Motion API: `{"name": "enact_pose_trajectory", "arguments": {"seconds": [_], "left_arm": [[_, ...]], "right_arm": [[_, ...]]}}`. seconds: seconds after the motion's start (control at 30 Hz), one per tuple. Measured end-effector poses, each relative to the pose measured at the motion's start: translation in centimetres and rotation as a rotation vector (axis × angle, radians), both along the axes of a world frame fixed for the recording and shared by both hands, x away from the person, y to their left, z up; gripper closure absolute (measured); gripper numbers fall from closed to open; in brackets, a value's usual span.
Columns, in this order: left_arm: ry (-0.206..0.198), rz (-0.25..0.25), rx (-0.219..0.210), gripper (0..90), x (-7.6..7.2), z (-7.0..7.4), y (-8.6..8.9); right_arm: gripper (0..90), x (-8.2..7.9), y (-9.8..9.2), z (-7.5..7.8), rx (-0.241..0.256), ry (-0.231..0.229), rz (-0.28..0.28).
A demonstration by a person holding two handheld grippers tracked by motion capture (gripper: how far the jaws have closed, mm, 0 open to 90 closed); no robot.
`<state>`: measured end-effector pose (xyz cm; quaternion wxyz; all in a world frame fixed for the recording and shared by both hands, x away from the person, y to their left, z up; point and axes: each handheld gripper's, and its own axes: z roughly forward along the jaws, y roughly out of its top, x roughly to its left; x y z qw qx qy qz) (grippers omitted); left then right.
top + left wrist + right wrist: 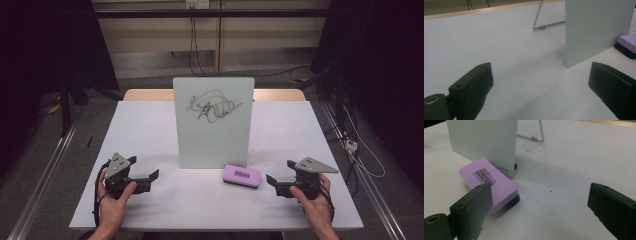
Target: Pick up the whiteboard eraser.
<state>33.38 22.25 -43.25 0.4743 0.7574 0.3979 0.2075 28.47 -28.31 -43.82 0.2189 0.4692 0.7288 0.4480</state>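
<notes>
I note a smooth, glossy whiteboard [213, 122] on a metal wire stand [541, 18], a purple matt plastic-topped eraser [492, 185], and a matt white surface [150, 200].

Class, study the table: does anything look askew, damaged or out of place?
Nothing stands out. The whiteboard stands upright on its wire stand, bearing a black scribble. The purple eraser lies flat, slightly angled, in front of its right corner. Both grippers rest open on the table.
</notes>
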Motion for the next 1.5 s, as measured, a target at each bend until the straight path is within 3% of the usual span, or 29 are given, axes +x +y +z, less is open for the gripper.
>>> {"name": "enact_pose_trajectory", "arguments": {"seconds": [0.23, 0.27, 0.4, 0.47, 0.53, 0.73, 1.03, 1.13, 1.3, 1.47, 1.5], "left_arm": [[-0.010, -0.009, 0.015, 5.7, -0.1, 0.0, 0.0], [-0.016, 0.006, 0.023, 5.8, -0.2, 0.0, 0.0], [-0.023, 0.009, 0.017, 5.6, -0.2, 0.1, 0.1], [-0.026, 0.012, 0.020, 5.6, -0.2, 0.1, 0.2], [-0.024, 0.010, 0.015, 5.6, -0.2, 0.1, 0.2], [-0.025, -0.004, 0.031, 5.5, -0.3, 0.1, 0.0], [-0.010, -0.012, 0.028, 5.6, 0.0, -0.1, -0.2], [-0.008, -0.018, 0.032, 5.6, 0.0, -0.2, -0.3], [-0.008, -0.021, 0.032, 5.6, 0.0, -0.2, -0.2], [-0.011, -0.019, 0.033, 5.6, 0.0, -0.1, -0.2], [-0.010, -0.022, 0.033, 5.6, 0.1, -0.1, -0.3]], "right_arm": [[5.4, 0.5, 0.8, 0.9, -0.033, 0.024, 0.065], [5.5, 0.7, 1.1, 1.0, -0.024, 0.025, 0.095], [7.1, 1.4, 1.7, 1.1, 0.014, 0.016, 0.116], [7.9, 2.0, 1.9, 1.4, 0.015, 0.040, 0.137], [8.0, 2.5, 2.3, 1.7, -0.025, 0.036, 0.163], [7.7, 3.9, 3.9, 2.7, -0.086, 0.098, 0.268], [12.6, 5.3, 5.5, 2.8, -0.116, 0.099, 0.362], [13.7, 5.9, 5.9, 3.0, -0.170, 0.120, 0.404], [14.0, 6.2, 6.5, 3.0, -0.199, 0.142, 0.458], [23.1, 6.4, 7.9, 2.4, -0.305, 0.198, 0.536], [23.1, 6.4, 7.9, 2.4, -0.305, 0.198, 0.536]]}}
